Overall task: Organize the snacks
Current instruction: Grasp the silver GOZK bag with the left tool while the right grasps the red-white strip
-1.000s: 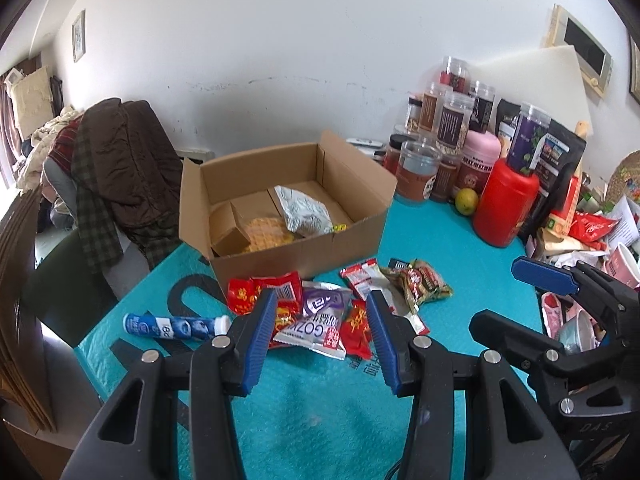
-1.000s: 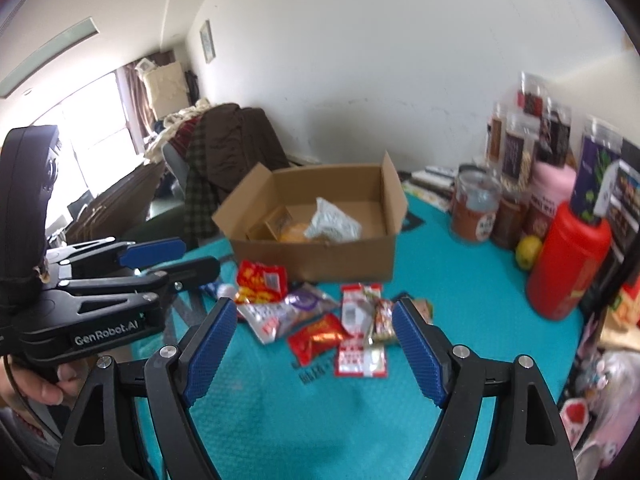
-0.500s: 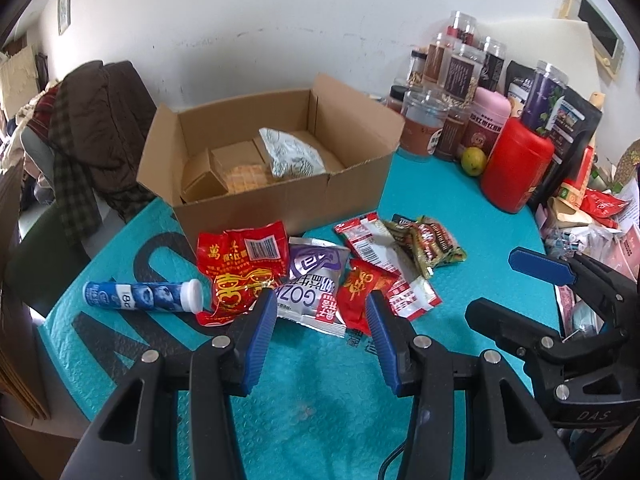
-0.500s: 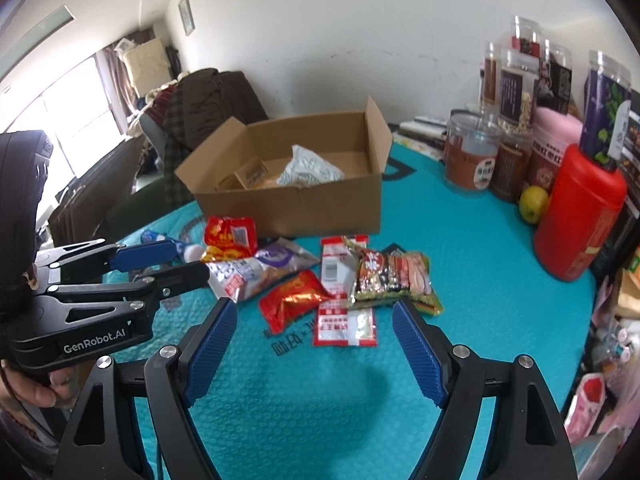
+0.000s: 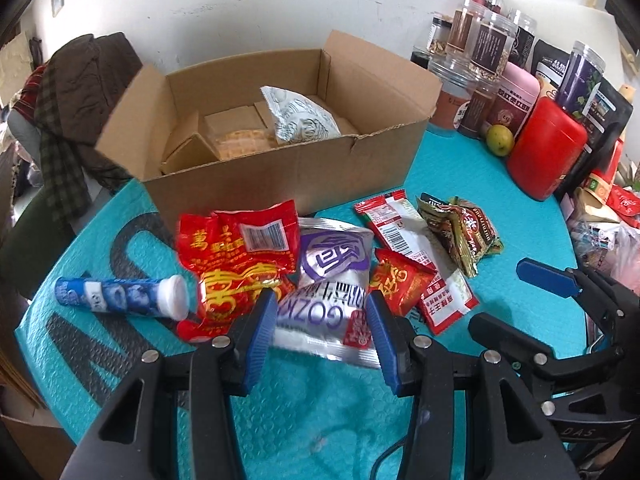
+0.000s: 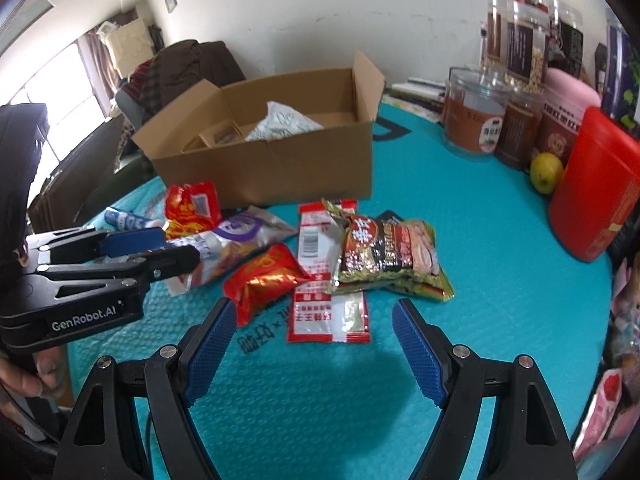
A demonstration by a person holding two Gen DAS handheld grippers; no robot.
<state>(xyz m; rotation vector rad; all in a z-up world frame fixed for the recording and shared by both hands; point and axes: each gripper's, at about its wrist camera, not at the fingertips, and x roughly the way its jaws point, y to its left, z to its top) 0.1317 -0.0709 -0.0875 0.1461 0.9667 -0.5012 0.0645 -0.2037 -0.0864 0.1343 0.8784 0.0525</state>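
Silver-purple snack packet point(image 5: 328, 280) between open left claw point(image 5: 322, 336) pads.

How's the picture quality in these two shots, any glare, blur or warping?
Left wrist view: strong fisheye bending, dark corners, slight blur on the silver packet, glare on its foil. Right wrist view: the window at left is blown out, the cardboard box is soft, and shadow falls on the mat.

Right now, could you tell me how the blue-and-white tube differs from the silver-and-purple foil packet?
The blue-and-white tube is a rigid cylinder; the silver-and-purple foil packet is flat and crinkled. The tube lies apart at the far left; the packet sits between other wrappers. Both rest on the teal mat, outside the cardboard box.
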